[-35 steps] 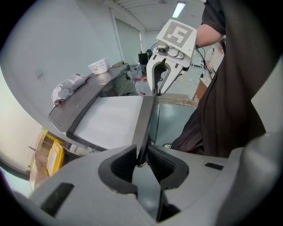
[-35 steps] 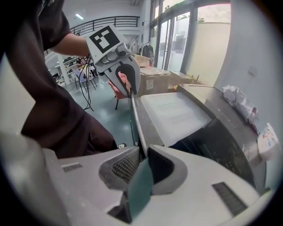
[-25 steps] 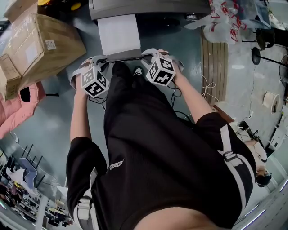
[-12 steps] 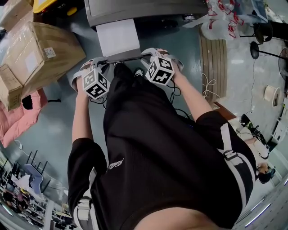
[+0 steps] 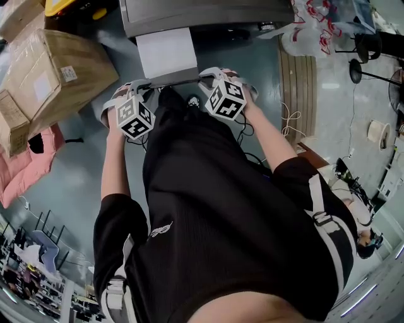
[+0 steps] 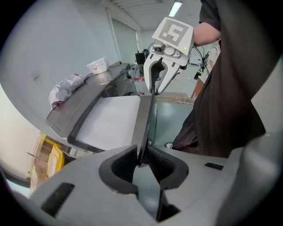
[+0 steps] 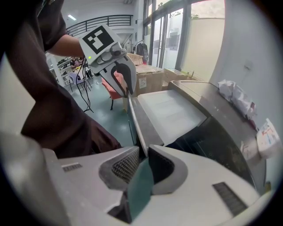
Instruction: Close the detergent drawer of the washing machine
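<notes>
The drawer point(image 5: 165, 52) looks smooth matt white plastic, the washing machine point(image 5: 208, 11) dull grey metal, the box point(image 5: 53, 69) brown cardboard.

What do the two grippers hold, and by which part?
Both grip the drawer by its front panel: left gripper at one end, right gripper at the other.

I count two grey two-jaw tongs in my hands, the left gripper point(image 6: 140, 160) and the right gripper point(image 7: 142, 160); one white plastic drawer with a grey front strip point(image 5: 165, 53); one grey metal washing machine point(image 5: 208, 11); at least two brown cardboard boxes point(image 5: 60, 66); one pink fabric item point(image 5: 25, 170)
</notes>
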A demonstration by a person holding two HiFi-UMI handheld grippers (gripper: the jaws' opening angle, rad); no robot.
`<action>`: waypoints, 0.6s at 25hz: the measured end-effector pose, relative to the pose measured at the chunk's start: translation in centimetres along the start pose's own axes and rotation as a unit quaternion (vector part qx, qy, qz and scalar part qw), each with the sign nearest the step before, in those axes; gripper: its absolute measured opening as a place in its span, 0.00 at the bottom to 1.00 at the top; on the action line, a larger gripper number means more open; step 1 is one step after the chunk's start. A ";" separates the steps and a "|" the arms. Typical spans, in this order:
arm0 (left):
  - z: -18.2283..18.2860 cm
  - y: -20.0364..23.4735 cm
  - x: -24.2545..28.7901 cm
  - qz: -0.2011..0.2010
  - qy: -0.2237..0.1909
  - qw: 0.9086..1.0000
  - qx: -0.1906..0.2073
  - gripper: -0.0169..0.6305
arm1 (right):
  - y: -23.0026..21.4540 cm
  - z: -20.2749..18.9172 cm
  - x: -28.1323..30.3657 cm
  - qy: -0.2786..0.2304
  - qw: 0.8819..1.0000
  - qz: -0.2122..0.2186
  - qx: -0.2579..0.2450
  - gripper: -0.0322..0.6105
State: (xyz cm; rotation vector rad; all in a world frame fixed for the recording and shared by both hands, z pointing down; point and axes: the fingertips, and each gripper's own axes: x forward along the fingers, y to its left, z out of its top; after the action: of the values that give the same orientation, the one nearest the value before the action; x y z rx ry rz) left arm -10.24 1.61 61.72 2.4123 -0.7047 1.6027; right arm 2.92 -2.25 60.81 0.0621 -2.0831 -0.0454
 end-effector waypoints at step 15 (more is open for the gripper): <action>0.1 0.8 0.2 -0.001 -0.005 1.000 0.001 0.15 | -0.8 0.1 0.3 0.008 1.000 -0.004 -0.006 0.16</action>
State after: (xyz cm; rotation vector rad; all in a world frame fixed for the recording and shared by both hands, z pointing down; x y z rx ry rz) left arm -10.46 0.79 61.75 2.4230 -0.7019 1.5938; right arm 2.72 -3.06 60.93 0.0621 -2.0673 -0.0620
